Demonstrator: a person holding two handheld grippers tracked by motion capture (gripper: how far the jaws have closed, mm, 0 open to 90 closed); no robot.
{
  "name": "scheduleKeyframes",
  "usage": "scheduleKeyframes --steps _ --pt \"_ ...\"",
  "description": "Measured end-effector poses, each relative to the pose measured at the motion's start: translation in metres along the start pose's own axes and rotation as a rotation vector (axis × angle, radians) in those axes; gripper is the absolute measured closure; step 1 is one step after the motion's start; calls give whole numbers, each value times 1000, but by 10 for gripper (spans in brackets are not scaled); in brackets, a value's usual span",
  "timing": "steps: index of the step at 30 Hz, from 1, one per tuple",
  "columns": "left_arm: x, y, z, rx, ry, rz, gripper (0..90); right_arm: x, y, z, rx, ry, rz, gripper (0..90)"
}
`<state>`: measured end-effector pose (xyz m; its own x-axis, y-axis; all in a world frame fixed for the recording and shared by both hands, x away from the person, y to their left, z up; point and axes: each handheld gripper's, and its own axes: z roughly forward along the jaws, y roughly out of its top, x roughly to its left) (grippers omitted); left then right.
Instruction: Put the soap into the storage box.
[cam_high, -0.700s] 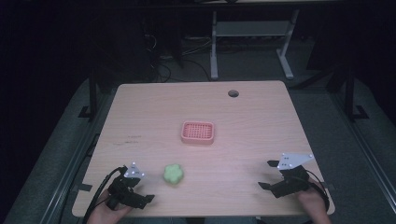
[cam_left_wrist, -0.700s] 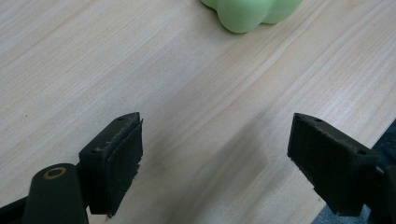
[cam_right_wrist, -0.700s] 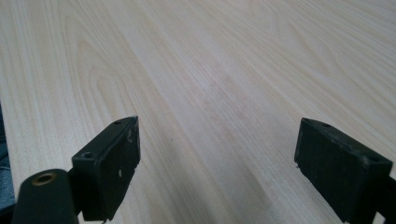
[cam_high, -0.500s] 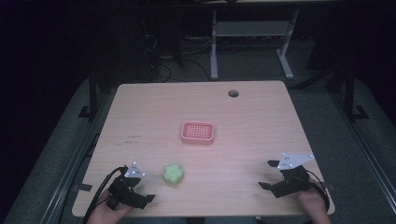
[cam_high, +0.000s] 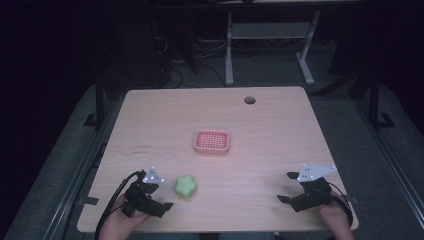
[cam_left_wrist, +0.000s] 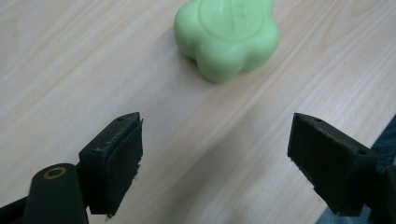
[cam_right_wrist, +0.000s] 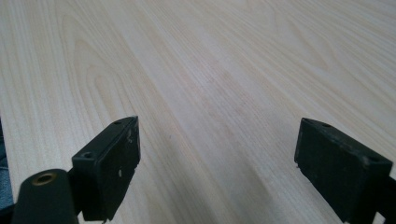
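Left gripper (cam_high: 162, 200) (jaws wide apart) sits low beside a green flower-shaped soap (cam_high: 185, 186); right gripper (cam_high: 286, 187), also spread, empty; pink slotted tray (cam_high: 212, 142) mid-table.

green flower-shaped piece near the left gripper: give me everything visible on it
The green flower-shaped piece is a pale lime, lobed block with rounded petals and a flat top bearing a raised round disc with faint embossing, too blurred to read. It looks smooth and matte, like soap or soft plastic. It lies flat on the wooden table, near the front edge, nearer the person than the pink basket. The left gripper is open just beside it, jaws aimed at it but apart from it. Nothing else touches it.
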<state>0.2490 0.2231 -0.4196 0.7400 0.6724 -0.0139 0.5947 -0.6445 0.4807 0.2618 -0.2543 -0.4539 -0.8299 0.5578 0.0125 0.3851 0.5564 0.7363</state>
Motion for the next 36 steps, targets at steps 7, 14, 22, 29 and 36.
scheduleKeyframes --steps 7,14,22,29,36 --pt "-4 19 9 21 0 17 180 0 -1 -1 -4 2 11 138" --pt "-6 30 14 37 -1 27 180 0 0 -1 -4 3 13 138" --pt "-6 45 21 48 -5 35 180 0 0 -1 -6 4 13 138" --pt "-7 54 29 68 -13 30 180 0 0 -1 -6 5 15 138" --pt "-5 60 37 93 -11 30 180 0 0 -1 -6 8 11 138"
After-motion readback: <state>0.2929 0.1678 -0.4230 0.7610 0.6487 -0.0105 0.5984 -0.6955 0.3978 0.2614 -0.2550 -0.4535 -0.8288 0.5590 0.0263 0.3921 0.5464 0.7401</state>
